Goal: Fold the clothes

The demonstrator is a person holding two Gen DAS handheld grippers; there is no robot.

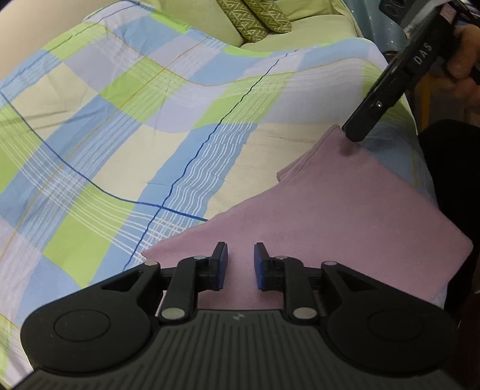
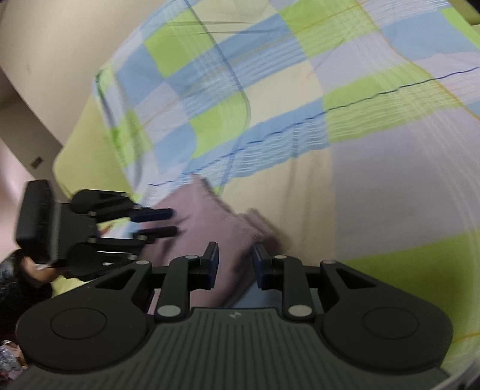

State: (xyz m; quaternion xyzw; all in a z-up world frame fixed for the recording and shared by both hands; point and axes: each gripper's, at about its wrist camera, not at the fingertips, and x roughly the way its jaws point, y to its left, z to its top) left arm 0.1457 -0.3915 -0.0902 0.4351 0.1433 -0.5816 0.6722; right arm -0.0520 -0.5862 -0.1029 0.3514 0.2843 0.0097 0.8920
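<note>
A pink cloth [image 1: 345, 210] lies folded flat on the checked bedsheet [image 1: 135, 120]. My left gripper [image 1: 241, 255] is open just above the cloth's near edge, its blue pads apart, holding nothing. The right gripper [image 1: 354, 135] comes in from the upper right and touches the cloth's far corner. In the blurred right wrist view my right gripper [image 2: 234, 255] is open over the pink cloth [image 2: 210, 228], jaws apart with cloth between them. The left gripper [image 2: 171, 222] shows there at the left, over the cloth's other end.
The checked sheet [image 2: 300, 90] covers a bed with a light green cover [image 1: 300, 30]. Two olive patterned pillows [image 1: 255, 18] lie at the far end. A beige wall [image 2: 45, 60] runs beside the bed. A person's hand [image 1: 462, 60] holds the right gripper's handle.
</note>
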